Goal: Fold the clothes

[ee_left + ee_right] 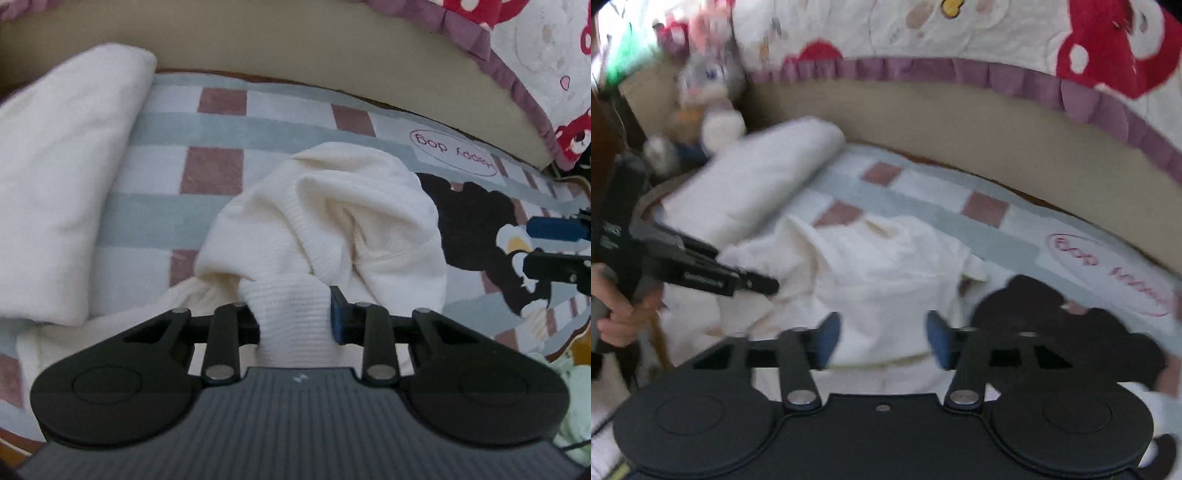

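Note:
A cream knitted garment (332, 214) lies bunched on the checked blanket (221, 125). My left gripper (295, 314) is shut on a thick fold of it, and the knit fills the gap between the pads. The right wrist view is blurred. There the garment (879, 266) spreads over the blanket, and the left gripper (753, 282), held by a hand (617, 314), reaches into its left side. My right gripper (882, 336) stands open over the garment's near edge, its blue pads apart from the cloth. The right gripper (532, 245) also shows at the right edge of the left wrist view.
A folded white piece (62, 177) lies at the left of the blanket. A beige bed side (295, 44) rises behind, with a white and red quilt (997, 33) above. A plush toy (709, 99) sits at the back left. A black cartoon print (1034, 306) marks the blanket's right.

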Motion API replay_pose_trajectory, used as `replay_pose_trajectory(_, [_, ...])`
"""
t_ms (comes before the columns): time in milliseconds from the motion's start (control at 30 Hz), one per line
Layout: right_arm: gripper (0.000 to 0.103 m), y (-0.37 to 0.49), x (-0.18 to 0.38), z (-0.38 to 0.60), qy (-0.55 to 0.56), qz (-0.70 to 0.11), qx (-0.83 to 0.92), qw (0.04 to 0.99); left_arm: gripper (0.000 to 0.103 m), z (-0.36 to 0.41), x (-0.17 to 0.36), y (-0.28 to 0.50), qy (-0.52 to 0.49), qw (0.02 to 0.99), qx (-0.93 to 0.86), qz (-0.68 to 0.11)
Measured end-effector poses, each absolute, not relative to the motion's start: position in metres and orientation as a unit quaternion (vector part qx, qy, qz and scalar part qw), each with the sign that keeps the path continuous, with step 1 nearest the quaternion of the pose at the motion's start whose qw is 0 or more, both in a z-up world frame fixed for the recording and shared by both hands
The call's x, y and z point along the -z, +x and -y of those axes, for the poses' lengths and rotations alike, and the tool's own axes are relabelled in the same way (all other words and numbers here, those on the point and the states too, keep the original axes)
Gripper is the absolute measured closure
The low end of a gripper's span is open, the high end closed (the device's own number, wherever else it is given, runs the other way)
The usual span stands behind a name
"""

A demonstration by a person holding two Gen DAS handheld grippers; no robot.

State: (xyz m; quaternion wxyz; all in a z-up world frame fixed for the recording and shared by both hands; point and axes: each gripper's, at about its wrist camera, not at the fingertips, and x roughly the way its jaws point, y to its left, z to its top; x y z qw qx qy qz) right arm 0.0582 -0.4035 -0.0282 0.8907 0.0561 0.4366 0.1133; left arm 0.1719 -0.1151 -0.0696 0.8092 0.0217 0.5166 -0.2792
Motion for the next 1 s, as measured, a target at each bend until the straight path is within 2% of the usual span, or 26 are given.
replay_pose_trajectory(100, [0.035, 0.06, 0.051, 0.412, 0.125, -0.432, -0.111, 0.886, 0.073, 0.111, 0.066, 0.17, 0.044, 0.815, 0.269, -0.511])
replay_pose_trajectory(233, [0.035, 0.07, 0.083, 0.411, 0.188, -0.462, -0.114, 0.859, 0.073, 0.091, 0.064, 0.169, 0.013, 0.82, 0.277, -0.501])
replay_pose_trajectory(433, [0.034, 0.075, 0.111, 0.401, 0.244, -0.465, -0.132, 0.841, 0.07, 0.092, 0.067, 0.171, -0.031, 0.798, 0.335, -0.501])
replay_pose_trajectory(600, [0.027, 0.088, 0.15, 0.386, 0.243, -0.5, -0.094, 0.826, 0.053, 0.121, 0.081, 0.157, 0.083, 0.81, 0.341, -0.47])
replay_pose_trajectory(667, [0.028, 0.097, 0.161, 0.379, 0.219, -0.511, -0.092, 0.826, 0.045, 0.131, 0.089, 0.152, 0.12, 0.812, 0.329, -0.468])
replay_pose_trajectory(700, [0.036, 0.099, 0.16, 0.377, 0.21, -0.501, -0.102, 0.833, 0.036, 0.134, 0.093, 0.15, 0.134, 0.812, 0.322, -0.468])
replay_pose_trajectory(733, [0.058, 0.099, 0.155, 0.374, 0.198, -0.489, -0.112, 0.842, 0.031, 0.138, 0.097, 0.149, 0.147, 0.812, 0.316, -0.469])
replay_pose_trajectory(767, [0.07, 0.1, 0.146, 0.371, 0.183, -0.477, -0.119, 0.851, 0.028, 0.142, 0.101, 0.147, 0.16, 0.811, 0.309, -0.47])
replay_pose_trajectory(800, [0.082, 0.099, 0.135, 0.367, 0.168, -0.465, -0.123, 0.861, 0.029, 0.143, 0.104, 0.148, 0.163, 0.812, 0.304, -0.47])
replay_pose_trajectory(833, [0.086, 0.097, 0.123, 0.363, 0.157, -0.45, -0.127, 0.87, 0.037, 0.139, 0.102, 0.151, 0.154, 0.819, 0.298, -0.465])
replay_pose_trajectory(900, [0.087, 0.092, 0.1, 0.357, 0.155, -0.414, -0.138, 0.886, 0.096, 0.128, 0.092, 0.155, 0.144, 0.848, 0.276, -0.43])
replay_pose_trajectory(1000, [0.087, 0.089, 0.073, 0.35, 0.178, -0.382, -0.162, 0.892, 0.095, 0.106, 0.066, 0.16, 0.153, 0.901, 0.207, -0.35])
